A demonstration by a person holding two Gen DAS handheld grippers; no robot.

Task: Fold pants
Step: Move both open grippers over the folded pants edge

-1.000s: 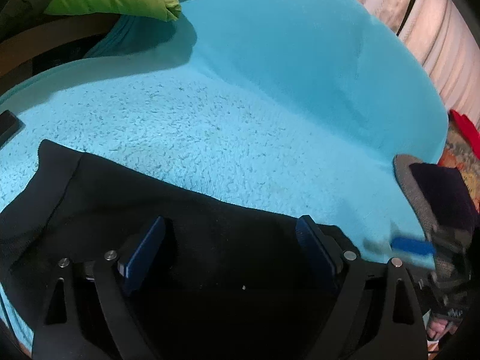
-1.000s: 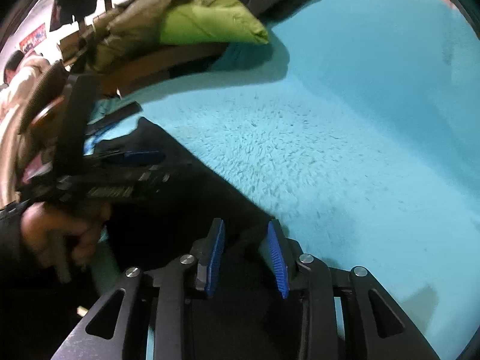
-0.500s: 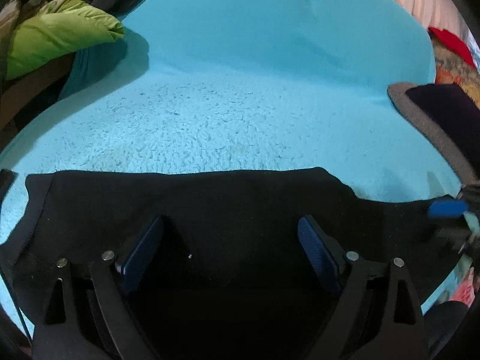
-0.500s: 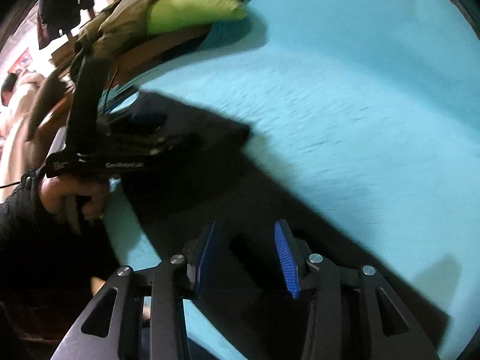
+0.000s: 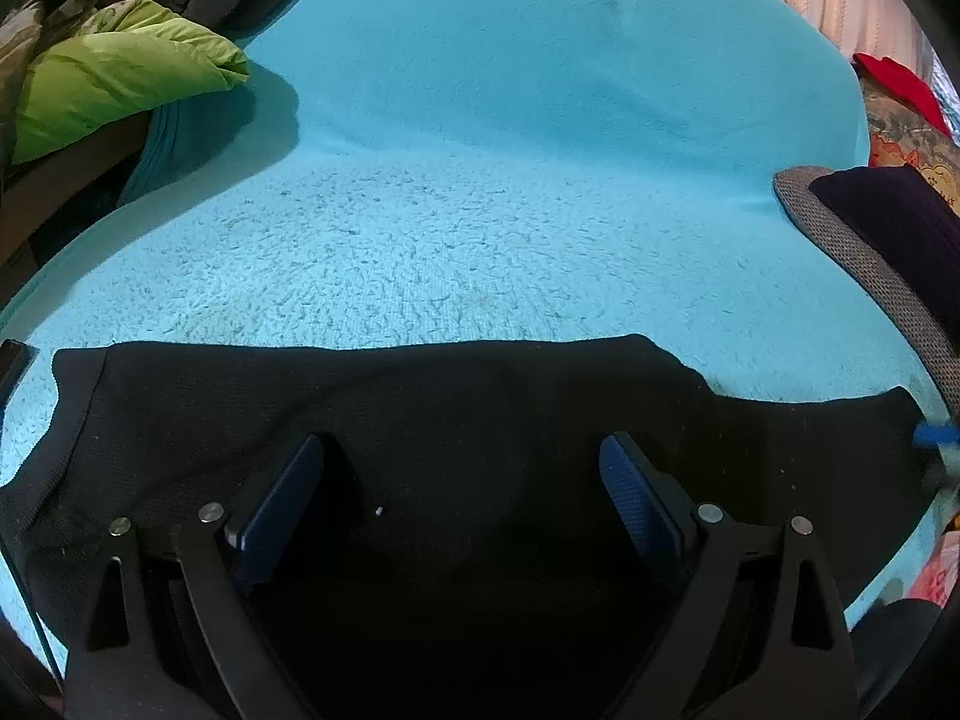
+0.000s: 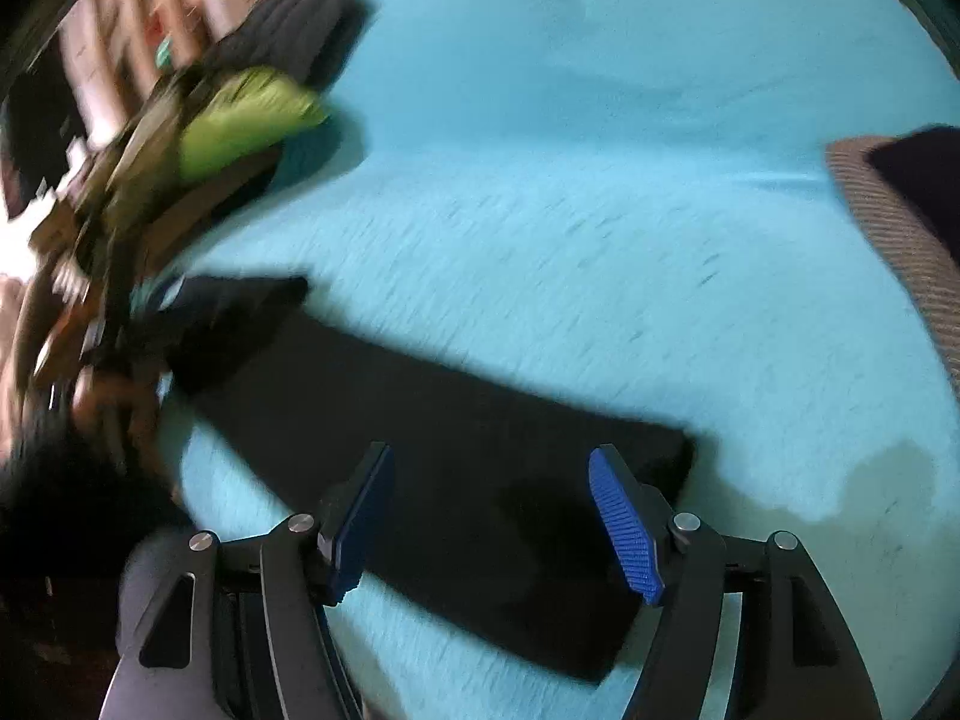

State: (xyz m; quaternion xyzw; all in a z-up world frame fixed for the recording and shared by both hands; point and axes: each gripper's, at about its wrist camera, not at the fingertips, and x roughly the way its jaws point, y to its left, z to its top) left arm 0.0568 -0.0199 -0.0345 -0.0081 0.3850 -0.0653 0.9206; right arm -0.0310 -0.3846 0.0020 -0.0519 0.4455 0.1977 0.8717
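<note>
Pants [image 5: 480,414] laid flat on blanket [image 5: 480,210], pre-fold. Both grippers [image 5: 462,480] [image 6: 492,510] w/ jaws wide, empty. Next: pinch an end, fold over.

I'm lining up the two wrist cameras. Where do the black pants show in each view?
Left wrist: the black pants run as a band across the lower half, from the left edge to the right, under the open left claw.
Right wrist: they lie diagonally from middle left to lower centre, their end between the fingers of the open right claw.
Shared landmark: the lime-green jacket, upper left in both.
</note>
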